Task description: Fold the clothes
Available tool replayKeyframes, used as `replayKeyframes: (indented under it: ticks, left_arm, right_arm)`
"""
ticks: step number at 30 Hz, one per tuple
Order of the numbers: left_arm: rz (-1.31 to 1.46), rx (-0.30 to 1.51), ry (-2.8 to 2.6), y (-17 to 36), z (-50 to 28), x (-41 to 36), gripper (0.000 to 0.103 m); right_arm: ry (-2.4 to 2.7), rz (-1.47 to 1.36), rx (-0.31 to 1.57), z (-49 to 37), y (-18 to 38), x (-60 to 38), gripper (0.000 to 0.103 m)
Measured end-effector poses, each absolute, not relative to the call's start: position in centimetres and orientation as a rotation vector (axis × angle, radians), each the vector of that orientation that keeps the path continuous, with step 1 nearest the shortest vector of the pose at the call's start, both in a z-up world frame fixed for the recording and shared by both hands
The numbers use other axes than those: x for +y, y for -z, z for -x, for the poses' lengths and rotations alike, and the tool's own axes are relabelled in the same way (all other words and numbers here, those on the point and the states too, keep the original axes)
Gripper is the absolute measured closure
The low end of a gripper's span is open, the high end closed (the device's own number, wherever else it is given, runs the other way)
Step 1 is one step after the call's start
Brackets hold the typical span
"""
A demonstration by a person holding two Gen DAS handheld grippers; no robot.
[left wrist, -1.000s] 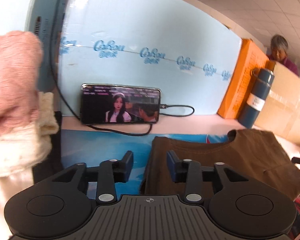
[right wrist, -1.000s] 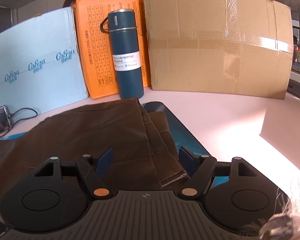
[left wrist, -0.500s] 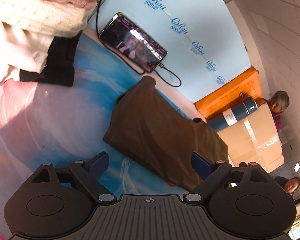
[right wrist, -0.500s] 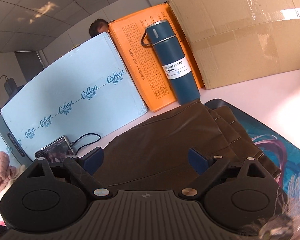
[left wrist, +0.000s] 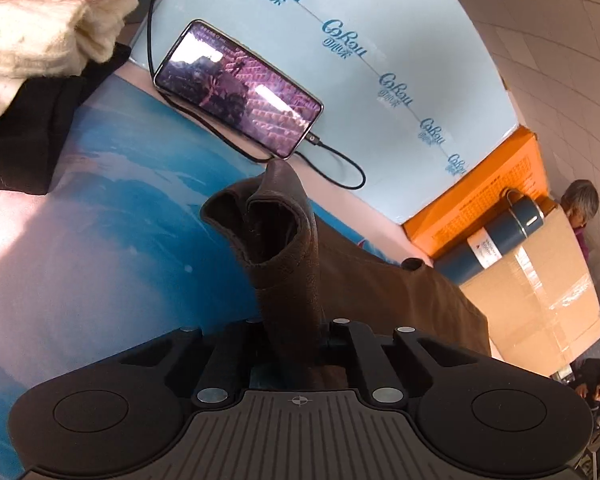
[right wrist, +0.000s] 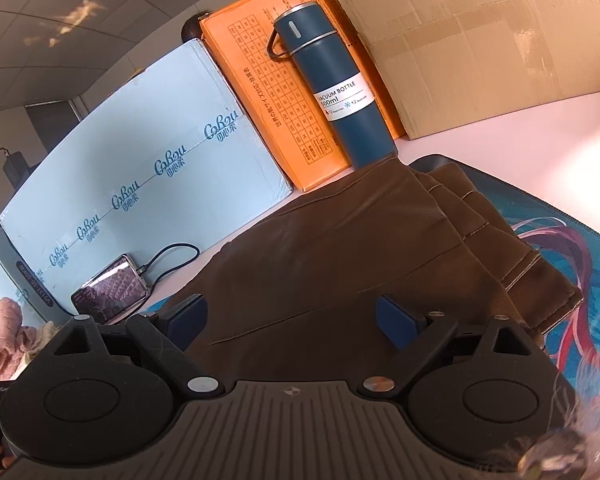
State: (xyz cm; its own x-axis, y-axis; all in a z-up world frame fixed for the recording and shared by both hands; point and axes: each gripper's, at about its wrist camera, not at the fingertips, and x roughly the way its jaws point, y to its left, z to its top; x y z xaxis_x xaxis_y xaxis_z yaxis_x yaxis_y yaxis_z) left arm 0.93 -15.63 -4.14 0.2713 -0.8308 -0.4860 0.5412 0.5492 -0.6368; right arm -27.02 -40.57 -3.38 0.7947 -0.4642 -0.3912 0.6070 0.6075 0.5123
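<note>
A folded brown garment (right wrist: 340,248) lies on a blue patterned mat (right wrist: 580,248). In the left wrist view my left gripper (left wrist: 290,332) is shut on one end of the brown garment (left wrist: 284,248), which stands up bunched between the closed fingers, its folds hiding the pads. My right gripper (right wrist: 290,320) hovers just above the garment's near part with its blue pads (right wrist: 396,320) spread wide and nothing pinched between them. Stitched hems are stacked along the garment's right edge.
A phone (left wrist: 240,88) on a cable leans against a light blue box (left wrist: 340,60). An orange box (right wrist: 284,92), a dark blue vacuum bottle (right wrist: 336,88) and a cardboard box (right wrist: 500,40) stand behind. Pink, cream and black clothes (left wrist: 40,32) are piled left. A person (left wrist: 580,204) sits behind the boxes.
My left gripper went from wide open above the mat to shut on the garment's end, which now stands up bunched. The right gripper shifted slightly, staying open over the garment.
</note>
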Motion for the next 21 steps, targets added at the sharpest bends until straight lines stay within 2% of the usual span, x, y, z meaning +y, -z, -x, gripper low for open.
replayKeyframes:
  ticks: [7, 12, 21]
  left_arm:
    - [0.144, 0.601, 0.867, 0.5, 1.4, -13.2, 0.097]
    - [0.199, 0.459, 0.865, -2.7, 1.5, -12.3, 0.097]
    - [0.107, 0.267, 1.184, -6.7, 7.3, -20.4, 0.097]
  right_arm:
    - [0.565, -0.679, 0.177, 27.8, 3.2, -40.3, 0.012]
    - [0.421, -0.816, 0.158, 28.1, 4.0, -41.3, 0.011]
    - [0.345, -0.964, 0.049, 29.9, 4.7, -42.4, 0.011]
